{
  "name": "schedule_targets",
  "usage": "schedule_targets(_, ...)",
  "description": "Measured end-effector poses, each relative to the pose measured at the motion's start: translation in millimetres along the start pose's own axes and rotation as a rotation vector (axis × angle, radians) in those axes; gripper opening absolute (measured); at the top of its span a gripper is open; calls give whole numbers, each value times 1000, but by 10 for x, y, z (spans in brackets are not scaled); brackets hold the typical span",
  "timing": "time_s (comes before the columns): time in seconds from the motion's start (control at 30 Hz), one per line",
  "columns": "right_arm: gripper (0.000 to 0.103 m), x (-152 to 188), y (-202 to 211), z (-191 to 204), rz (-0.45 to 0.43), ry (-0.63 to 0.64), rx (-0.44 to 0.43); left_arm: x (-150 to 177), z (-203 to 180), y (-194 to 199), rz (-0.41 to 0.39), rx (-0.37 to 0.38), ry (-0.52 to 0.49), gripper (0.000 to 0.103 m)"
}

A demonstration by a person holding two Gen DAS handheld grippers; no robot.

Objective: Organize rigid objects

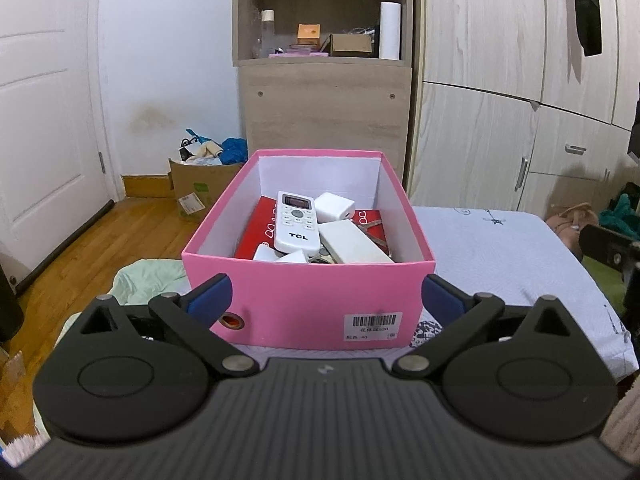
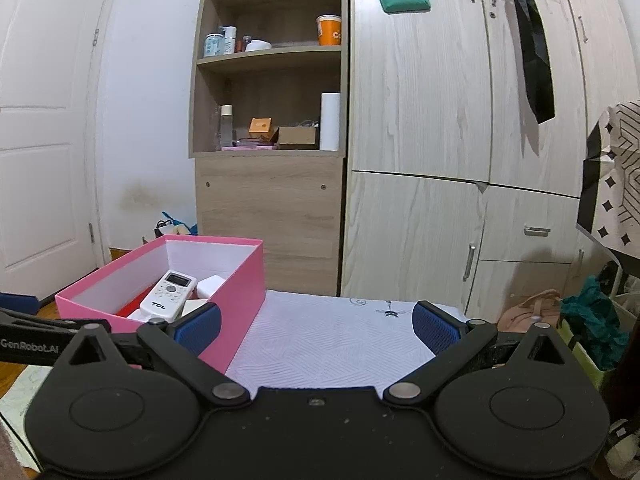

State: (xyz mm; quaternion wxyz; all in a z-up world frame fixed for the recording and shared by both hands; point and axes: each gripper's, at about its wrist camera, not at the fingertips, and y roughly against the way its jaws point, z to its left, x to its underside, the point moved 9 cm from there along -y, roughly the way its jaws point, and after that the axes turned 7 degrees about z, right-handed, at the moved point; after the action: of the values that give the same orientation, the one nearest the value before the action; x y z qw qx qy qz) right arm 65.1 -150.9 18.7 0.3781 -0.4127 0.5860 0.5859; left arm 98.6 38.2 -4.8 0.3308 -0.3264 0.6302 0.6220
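Note:
A pink box stands open on the bed. Inside lie a white TCL remote, a white charger, a white power bank, smaller white adapters and a red booklet. My left gripper is open just in front of the box's near wall, its blue pads level with the two front corners and holding nothing. My right gripper is open and empty over the sheet, to the right of the box; the remote shows there too.
The bed's white patterned sheet stretches right of the box. Behind stand a wooden shelf unit and wardrobe doors. A cardboard box sits on the wooden floor, a pale green cloth lies left, and a green bin stands right.

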Motion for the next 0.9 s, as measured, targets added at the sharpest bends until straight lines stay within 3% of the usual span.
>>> schedule_targets(0.9, 103, 66, -62, -39, 40, -6, 9, 66, -42, -61, 43, 24, -6, 103)
